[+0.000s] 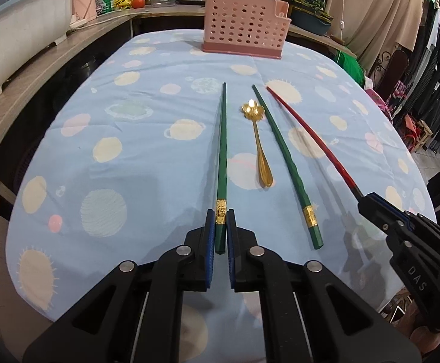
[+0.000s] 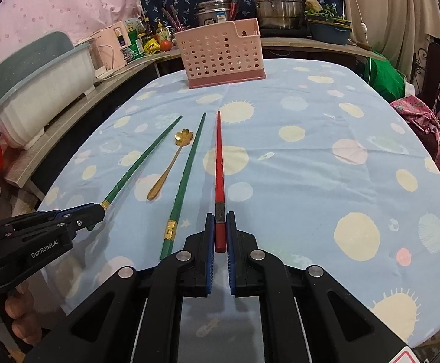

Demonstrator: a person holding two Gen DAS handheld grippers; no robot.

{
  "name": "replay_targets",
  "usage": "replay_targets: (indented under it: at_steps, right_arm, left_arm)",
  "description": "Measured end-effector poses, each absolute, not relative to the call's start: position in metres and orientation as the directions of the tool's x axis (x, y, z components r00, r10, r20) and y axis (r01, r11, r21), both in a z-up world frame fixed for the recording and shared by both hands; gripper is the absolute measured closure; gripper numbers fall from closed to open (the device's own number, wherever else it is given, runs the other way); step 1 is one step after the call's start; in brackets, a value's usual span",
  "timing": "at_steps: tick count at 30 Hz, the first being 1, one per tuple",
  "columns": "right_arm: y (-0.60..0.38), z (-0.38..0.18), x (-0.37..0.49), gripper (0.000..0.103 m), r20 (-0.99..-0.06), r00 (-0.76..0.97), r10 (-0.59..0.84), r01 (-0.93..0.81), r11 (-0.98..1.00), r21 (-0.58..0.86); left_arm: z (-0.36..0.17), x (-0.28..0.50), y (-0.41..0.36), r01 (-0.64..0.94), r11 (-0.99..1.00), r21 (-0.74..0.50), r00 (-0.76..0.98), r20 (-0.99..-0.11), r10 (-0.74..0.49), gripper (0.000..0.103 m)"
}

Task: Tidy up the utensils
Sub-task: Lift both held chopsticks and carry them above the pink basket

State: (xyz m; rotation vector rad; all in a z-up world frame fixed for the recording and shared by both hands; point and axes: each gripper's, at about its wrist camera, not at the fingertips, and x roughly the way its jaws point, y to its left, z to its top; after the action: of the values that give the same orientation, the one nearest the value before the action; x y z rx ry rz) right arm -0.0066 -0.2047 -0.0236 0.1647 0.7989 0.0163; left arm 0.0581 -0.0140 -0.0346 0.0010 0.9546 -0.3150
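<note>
From your left wrist camera, your left hand-held gripper (image 1: 220,227) is clenched on the thick end of a green chopstick (image 1: 222,151), the blue pads pressing it just by its gold band; the rest of the stick lies along the desk (image 1: 129,139) toward the pink basket (image 1: 244,27) at the far edge. Beside it lie a gold spoon (image 1: 257,145) with a flower-shaped bowl, then a second green chopstick (image 1: 283,163), both flat on the blue planet-print cloth. At the right, your right hand-held gripper (image 1: 366,201) grasps a red chopstick (image 1: 307,134), which looks blurred and angled off the cloth. Only this view shows the letters "DAS" on that gripper's body, and the racks of clothes at the far right.

From your right wrist camera, the right hand-held gripper (image 2: 220,227) is clamped on the red chopstick (image 2: 219,163) near its dark band, the tip pointing at the pink basket (image 2: 223,54). The free green chopstick (image 2: 186,181) lies just to its left, then the gold spoon (image 2: 168,166), then the held green chopstick (image 2: 144,160) with your left hand-held gripper (image 2: 97,211) shut on its end. Here you can read "GenRobot.AI" on the left gripper, and your fingers (image 2: 17,317) show beneath it. This view alone shows the white tub (image 2: 47,90) on the side shelf and the stacked steel pots (image 2: 277,3) behind the basket. Nothing lies between the chopstick tips and the basket.
</note>
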Motion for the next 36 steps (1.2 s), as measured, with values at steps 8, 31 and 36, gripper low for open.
replay_targets:
  at_steps: [8,31,36]
  right_arm:
    - [-0.218,0.034,-0.005,0.096,-0.645,0.762,0.063,0.053,0.986,0.159]
    - [-0.279,0.134,0.066,0.096,-0.501,0.862,0.075,0.067,0.963,0.259]
    - [-0.288,0.155,0.088,0.096,-0.462,0.883,0.079,0.055,0.961,0.27]
  left_arm:
    - [0.013,0.065,-0.001,0.229,0.961,-0.156,0.583,-0.768,-0.264,0.096]
    - [0.15,0.155,0.006,0.198,0.961,-0.195,0.751,-0.6,-0.276,0.096]
    - [0.176,0.181,0.004,0.203,0.959,-0.199,0.777,-0.563,-0.281,0.096]
